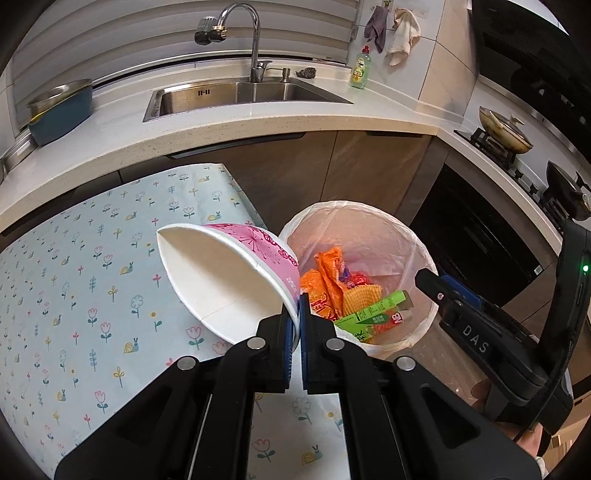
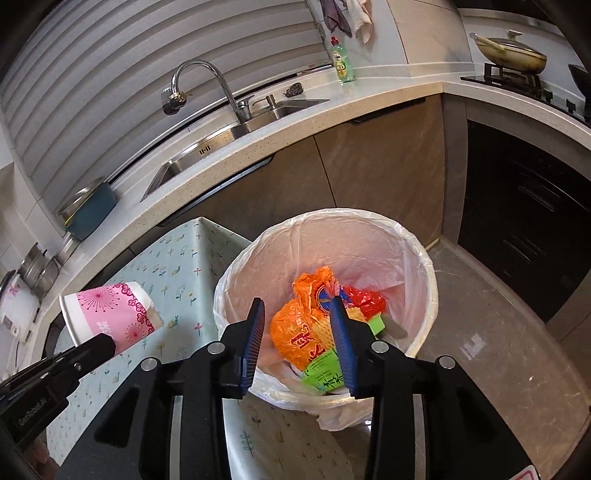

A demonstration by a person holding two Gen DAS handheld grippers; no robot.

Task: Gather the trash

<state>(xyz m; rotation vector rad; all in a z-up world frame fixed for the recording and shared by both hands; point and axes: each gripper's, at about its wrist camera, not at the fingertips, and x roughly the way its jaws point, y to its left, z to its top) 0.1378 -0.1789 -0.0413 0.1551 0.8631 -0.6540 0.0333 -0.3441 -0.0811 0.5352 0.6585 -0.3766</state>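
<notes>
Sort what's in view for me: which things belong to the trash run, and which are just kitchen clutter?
Job:
- paper cup, pinched at its rim by left tool
- lined bin
- wrappers in it
- right tool, empty, over bin

Lying about:
- dish soap
- blue pot
- pan
- hanging cloths

Wrappers (image 2: 295, 332) lie in bin (image 2: 424, 266) beside table (image 1: 74, 277).

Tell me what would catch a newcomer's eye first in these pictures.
The pink-and-white paper bowl stands out, pinched at its rim by the left tool above the floral tablecloth. Just right of it sits the white lined trash bin, bright with orange snack wrappers, under the open right tool.
</notes>
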